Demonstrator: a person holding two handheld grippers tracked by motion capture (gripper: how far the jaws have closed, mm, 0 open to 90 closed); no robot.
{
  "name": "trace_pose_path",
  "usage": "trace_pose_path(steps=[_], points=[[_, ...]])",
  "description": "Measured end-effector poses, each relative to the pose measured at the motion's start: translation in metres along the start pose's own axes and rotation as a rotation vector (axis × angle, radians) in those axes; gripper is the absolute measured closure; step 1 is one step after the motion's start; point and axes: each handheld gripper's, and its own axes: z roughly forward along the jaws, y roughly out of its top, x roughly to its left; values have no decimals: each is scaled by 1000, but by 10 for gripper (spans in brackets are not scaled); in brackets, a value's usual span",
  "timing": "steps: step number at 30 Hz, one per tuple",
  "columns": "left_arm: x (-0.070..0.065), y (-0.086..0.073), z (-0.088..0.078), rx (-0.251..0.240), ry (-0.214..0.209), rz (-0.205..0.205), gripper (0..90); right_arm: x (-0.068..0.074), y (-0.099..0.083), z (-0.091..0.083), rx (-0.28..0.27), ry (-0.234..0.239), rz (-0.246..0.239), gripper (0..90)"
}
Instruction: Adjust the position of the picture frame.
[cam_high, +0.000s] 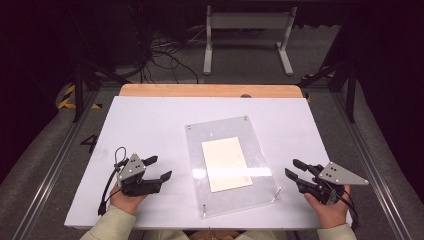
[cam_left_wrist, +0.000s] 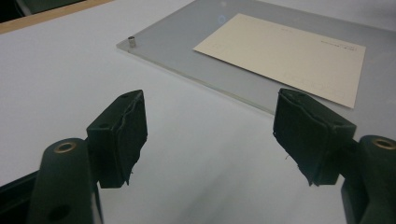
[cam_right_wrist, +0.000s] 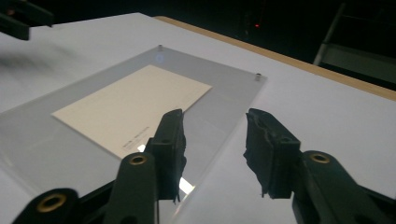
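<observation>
The person's two forearms come in from the bottom of the high view, both in light sleeves. The left hand (cam_high: 126, 200) holds the left gripper (cam_high: 161, 169) low, and it points toward the middle. Its jaws stand wide apart and nothing is between them. The right hand (cam_high: 327, 207) holds the right gripper (cam_high: 292, 168), which points inward toward the left one. Its jaws are partly apart and also hold nothing. The two grippers are well apart from each other.

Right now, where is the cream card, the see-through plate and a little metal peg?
cream card (cam_high: 226, 163), high view, its middle
see-through plate (cam_high: 201, 131), high view, bare far-left part
metal peg (cam_left_wrist: 132, 42), left gripper view, its top
</observation>
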Motion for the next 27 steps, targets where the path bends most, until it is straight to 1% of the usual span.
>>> trace_pose_path(steps=[2, 5, 10, 15, 18, 20, 22, 25, 27], points=[[0, 1, 1, -2, -7, -4, 264, 5, 2, -2, 2, 25, -11, 586], [0, 3, 3, -1, -9, 6, 264, 12, 4, -4, 5, 51, -23, 587], [-2, 5, 7, 0, -22, 10, 264, 21, 6, -5, 18, 97, -38, 593], [-2, 7, 10, 2, -27, 21, 264, 27, 5, -4, 40, 120, -55, 588], [-3, 7, 11, 3, -29, 18, 264, 29, 3, -2, 57, 129, -52, 573], [-3, 8, 12, 2, -32, 26, 264, 30, 2, -1, 73, 136, -47, 565], [-3, 8, 12, 2, -32, 28, 264, 30, 1, 0, 80, 139, -47, 565], [-3, 9, 13, 2, -37, 29, 265, 30, -1, 3, 109, 158, -39, 568], [-3, 9, 14, 2, -35, 32, 264, 30, -3, 4, 124, 163, -36, 571]])
